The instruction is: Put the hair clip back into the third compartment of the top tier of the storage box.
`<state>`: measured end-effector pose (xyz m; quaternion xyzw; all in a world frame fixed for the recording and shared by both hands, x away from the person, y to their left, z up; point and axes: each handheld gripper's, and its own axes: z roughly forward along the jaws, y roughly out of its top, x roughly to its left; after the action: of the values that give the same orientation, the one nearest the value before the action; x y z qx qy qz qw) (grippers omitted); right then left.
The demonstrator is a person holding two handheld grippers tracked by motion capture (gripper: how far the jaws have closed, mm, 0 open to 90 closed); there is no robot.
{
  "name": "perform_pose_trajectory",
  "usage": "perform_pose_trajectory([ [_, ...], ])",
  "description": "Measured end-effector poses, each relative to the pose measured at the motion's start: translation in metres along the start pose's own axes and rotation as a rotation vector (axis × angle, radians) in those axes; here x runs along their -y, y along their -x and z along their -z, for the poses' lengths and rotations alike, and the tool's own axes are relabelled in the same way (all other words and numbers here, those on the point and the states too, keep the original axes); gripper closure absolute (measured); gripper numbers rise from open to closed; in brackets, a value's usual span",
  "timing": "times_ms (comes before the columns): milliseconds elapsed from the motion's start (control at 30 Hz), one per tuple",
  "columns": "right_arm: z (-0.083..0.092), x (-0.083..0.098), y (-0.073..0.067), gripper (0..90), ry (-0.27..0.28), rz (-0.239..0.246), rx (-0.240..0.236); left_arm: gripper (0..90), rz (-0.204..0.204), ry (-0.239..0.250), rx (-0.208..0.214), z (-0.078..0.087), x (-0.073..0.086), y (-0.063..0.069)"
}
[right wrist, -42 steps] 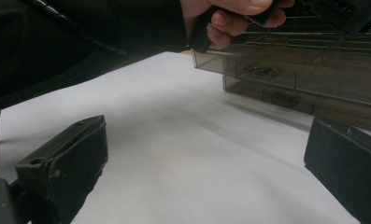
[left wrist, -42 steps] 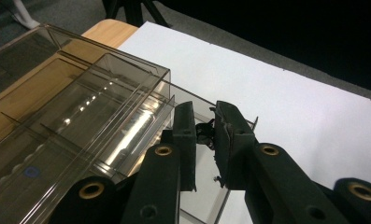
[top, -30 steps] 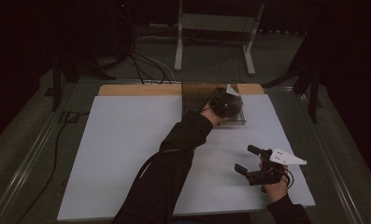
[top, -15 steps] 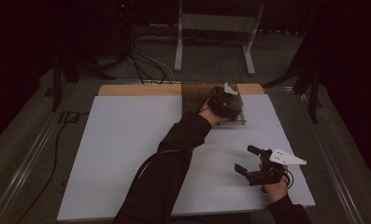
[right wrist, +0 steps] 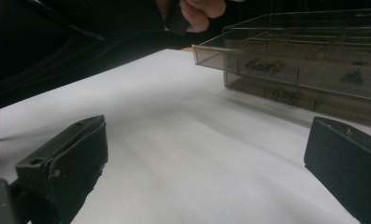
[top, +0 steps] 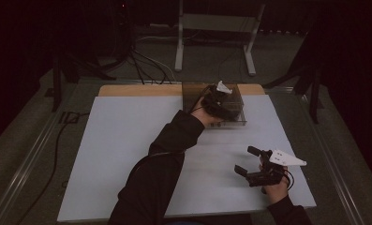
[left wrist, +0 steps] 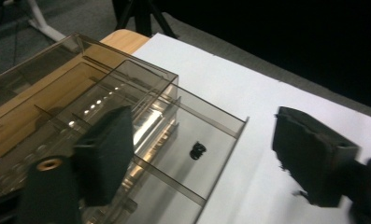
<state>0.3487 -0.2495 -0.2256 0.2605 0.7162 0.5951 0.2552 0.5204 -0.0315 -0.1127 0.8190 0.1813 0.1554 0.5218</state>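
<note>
A small black part [left wrist: 197, 150] lies on the floor of one open compartment of the clear smoky-plastic organizer box [left wrist: 127, 88], in the corner compartment nearest the white sheet, touching no divider. No writing or label can be read on the part or on the box. The box stands at the far edge of the surface [top: 127, 140], partly on the bare wooden strip [top: 137, 90] and partly on the white sheet that covers the rest. Thin clear dividers split the box into long cells, and in the right gripper view other small dark parts [right wrist: 353, 76] sit in neighbouring cells.

The left gripper [left wrist: 199, 161] hangs over that corner of the box, and its jaws have just been opening: they now stand wide apart, one over the box's middle cells and one over the white sheet beside the box, with the black part lying loose below the gap and not pressed by either pad. In the high view the left hand [top: 211, 107] is at the box's near edge.

The right gripper [top: 249, 161] rests well apart from the box, low over the white sheet near the surface's near right corner, jaws open with nothing between them.
</note>
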Motion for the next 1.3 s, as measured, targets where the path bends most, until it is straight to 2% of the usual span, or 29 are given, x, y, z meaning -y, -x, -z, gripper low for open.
perform_pose_trajectory([
  [267,0.000,0.001,0.000,0.0,-0.002,0.000,0.004,13.8,-0.007,-0.003,0.039,0.015,0.004,0.000],
  [333,0.000,0.000,0.000,0.0,-0.004,0.002,0.005,13.4,-0.002,0.008,0.058,0.020,0.005,0.000],
  [367,0.000,0.001,0.000,0.0,-0.003,0.001,0.005,13.1,-0.008,0.010,0.086,0.023,0.005,-0.001],
  [400,-0.001,0.001,0.000,0.0,-0.005,0.001,0.004,8.9,-0.009,0.012,0.100,0.025,0.005,-0.001],
  [600,0.000,0.001,0.000,0.0,-0.007,0.001,0.006,2.2,-0.020,0.014,0.136,0.035,0.008,-0.003],
  [667,0.000,0.001,0.000,0.0,-0.008,0.004,0.006,1.2,-0.019,0.017,0.161,0.038,0.009,-0.004],
  [900,-0.001,0.001,0.000,0.0,-0.006,0.002,0.007,0.6,-0.020,0.068,0.192,0.050,0.015,-0.009],
  [1300,-0.002,0.001,0.000,0.0,-0.012,0.004,0.003,0.6,-0.009,0.074,0.221,0.066,0.024,-0.015],
])
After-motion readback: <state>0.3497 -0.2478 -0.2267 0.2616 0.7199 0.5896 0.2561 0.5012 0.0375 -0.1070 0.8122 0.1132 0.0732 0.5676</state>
